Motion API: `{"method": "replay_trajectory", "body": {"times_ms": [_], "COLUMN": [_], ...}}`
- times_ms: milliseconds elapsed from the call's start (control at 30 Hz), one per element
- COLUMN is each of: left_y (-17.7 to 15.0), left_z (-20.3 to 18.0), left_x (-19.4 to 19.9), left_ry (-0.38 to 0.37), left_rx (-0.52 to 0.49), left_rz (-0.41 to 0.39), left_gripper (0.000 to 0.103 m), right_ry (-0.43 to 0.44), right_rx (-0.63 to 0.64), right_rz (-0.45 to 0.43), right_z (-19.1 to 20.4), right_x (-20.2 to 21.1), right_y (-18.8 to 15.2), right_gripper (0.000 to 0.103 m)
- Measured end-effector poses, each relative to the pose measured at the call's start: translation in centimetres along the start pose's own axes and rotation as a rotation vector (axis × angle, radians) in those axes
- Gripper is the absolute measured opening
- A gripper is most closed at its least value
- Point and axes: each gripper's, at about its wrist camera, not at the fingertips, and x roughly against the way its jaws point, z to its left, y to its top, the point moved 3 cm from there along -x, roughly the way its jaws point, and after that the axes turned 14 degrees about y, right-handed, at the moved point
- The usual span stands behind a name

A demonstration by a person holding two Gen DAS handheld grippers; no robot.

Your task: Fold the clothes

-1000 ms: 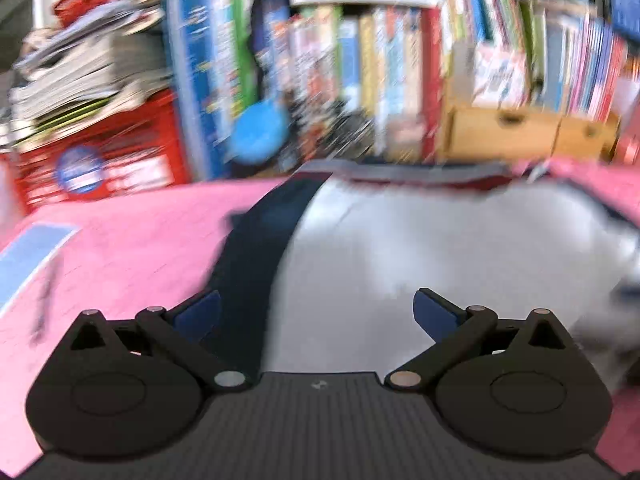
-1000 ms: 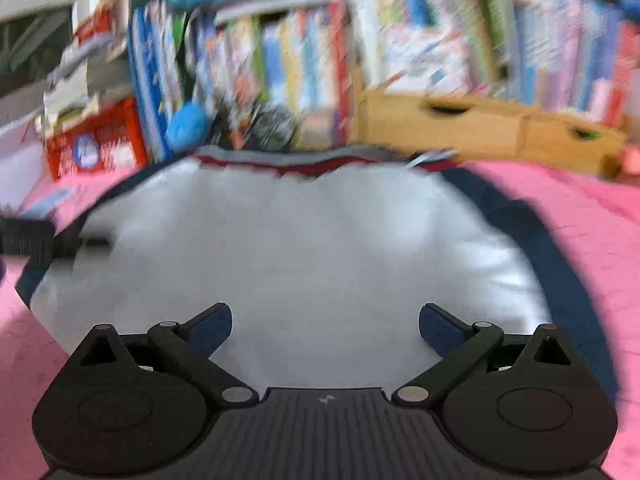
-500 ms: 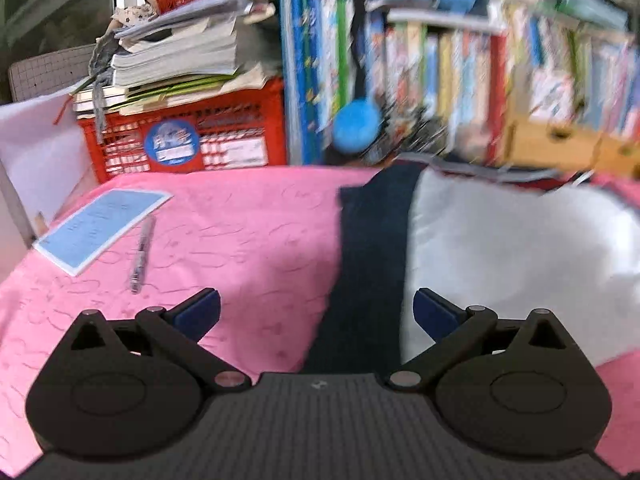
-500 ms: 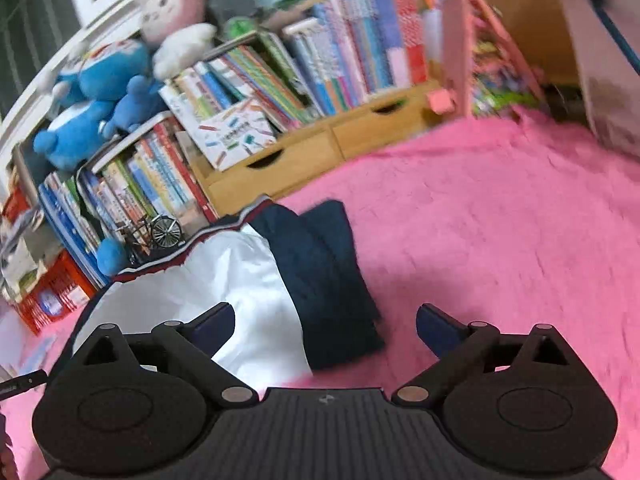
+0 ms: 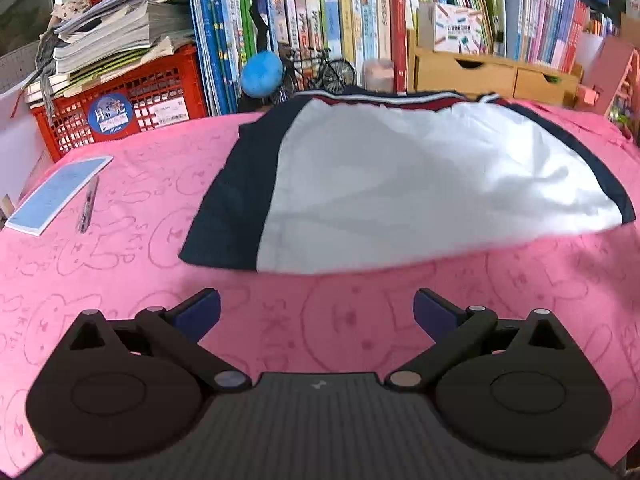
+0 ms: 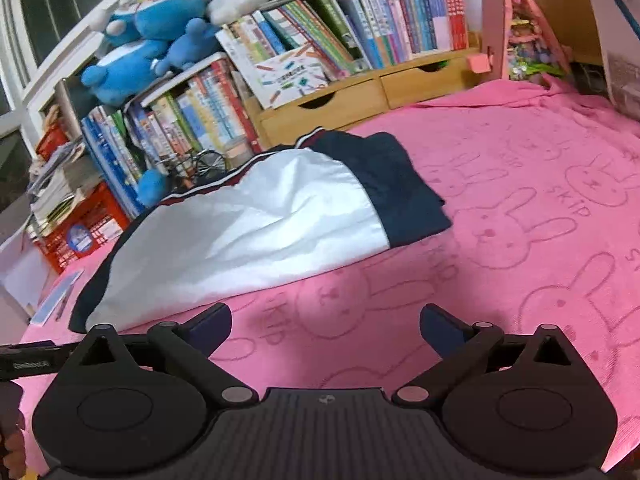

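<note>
A white garment with navy side panels and a red-striped band point(image 5: 420, 176) point(image 6: 256, 224) lies flat and folded on the pink rabbit-print cover point(image 5: 120, 280) point(image 6: 540, 208). My left gripper point(image 5: 316, 308) hovers open over bare cover just in front of the garment's near edge, holding nothing. My right gripper point(image 6: 324, 324) is open too, empty, a little back from the garment's near edge and angled toward its right navy panel. Neither gripper touches the cloth.
Bookshelves point(image 5: 360, 24) point(image 6: 320, 56) and wooden drawers point(image 5: 480, 72) point(image 6: 360, 100) run along the far edge. A red crate point(image 5: 116, 108) stacked with papers stands far left. A blue notepad point(image 5: 56, 196) and a pen point(image 5: 87, 208) lie left of the garment. Blue plush toys point(image 6: 144, 48) sit on the shelf.
Both grippers have pulled back from over the garment, which now lies ahead of them. The right view swung rightward toward the navy panel and open pink cover.
</note>
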Motion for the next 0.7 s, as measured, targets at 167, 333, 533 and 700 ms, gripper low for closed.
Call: {"method": "replay_trajectory", "body": {"times_ms": [167, 333, 533, 700], "left_y": [-0.4, -0.6, -0.8, -0.7], "left_z": [-0.1, -0.2, -0.3, -0.4], "left_x": [0.2, 0.0, -0.6, -1.1], "left_ry": [-0.010, -0.017, -0.020, -0.021], "left_rx": [0.004, 0.010, 0.005, 0.008], "left_rz": [0.007, 0.024, 0.034, 0.043], "left_gripper": [0.103, 0.103, 0.103, 0.103], "right_ry": [0.001, 0.006, 0.005, 0.006], "right_rx": [-0.013, -0.013, -0.005, 0.001], "right_rz": [0.018, 0.041, 0.055, 0.053], "right_z": [0.3, 0.6, 0.8, 0.8], "right_x": [-0.1, -0.4, -1.0, -1.2], "right_y": [-0.6, -1.2, -1.5, -1.3], "right_gripper": [0.102, 0.102, 0.103, 0.103]}}
